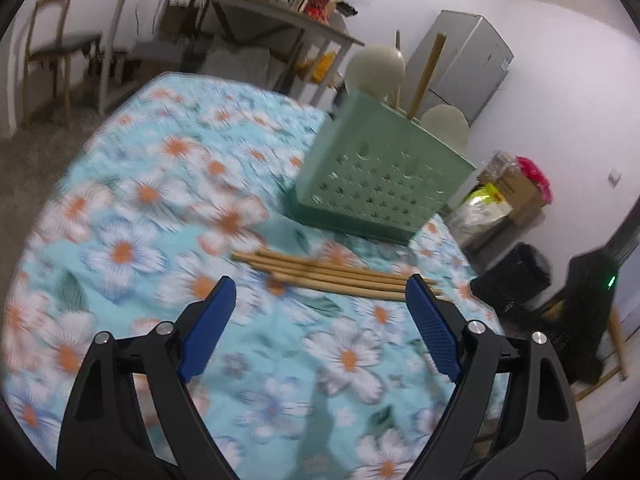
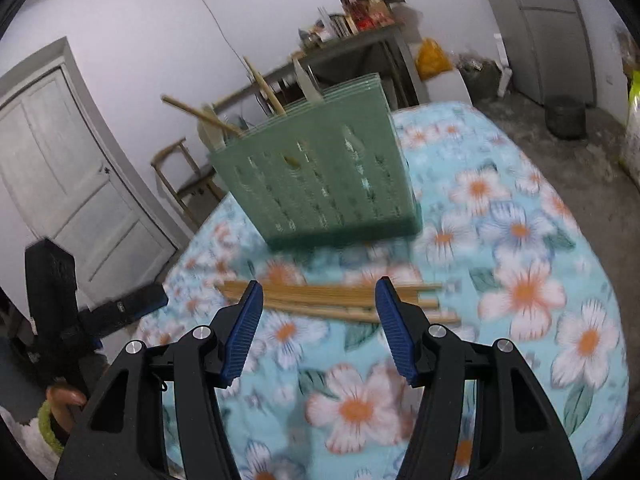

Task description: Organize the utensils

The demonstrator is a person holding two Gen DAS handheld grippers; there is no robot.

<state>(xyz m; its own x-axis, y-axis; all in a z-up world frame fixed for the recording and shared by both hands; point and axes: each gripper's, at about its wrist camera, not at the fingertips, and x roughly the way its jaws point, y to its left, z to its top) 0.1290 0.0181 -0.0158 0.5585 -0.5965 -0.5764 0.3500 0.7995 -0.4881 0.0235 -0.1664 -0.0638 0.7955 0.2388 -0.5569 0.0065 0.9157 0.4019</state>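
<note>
Chopsticks point(image 1: 336, 276) lie in a loose bunch on the flowered desk point(image 1: 132, 216), just in front of the green holder point(image 1: 380, 184). Some sticks and spoons stand in that holder already, so I think picking up the next stick is the step now. The left tool point(image 1: 320, 292) is wide and empty. The right tool point(image 2: 318, 300) is partly open and empty too. Both tip down toward the bunch. Next, one tool must close on one stick.
</note>
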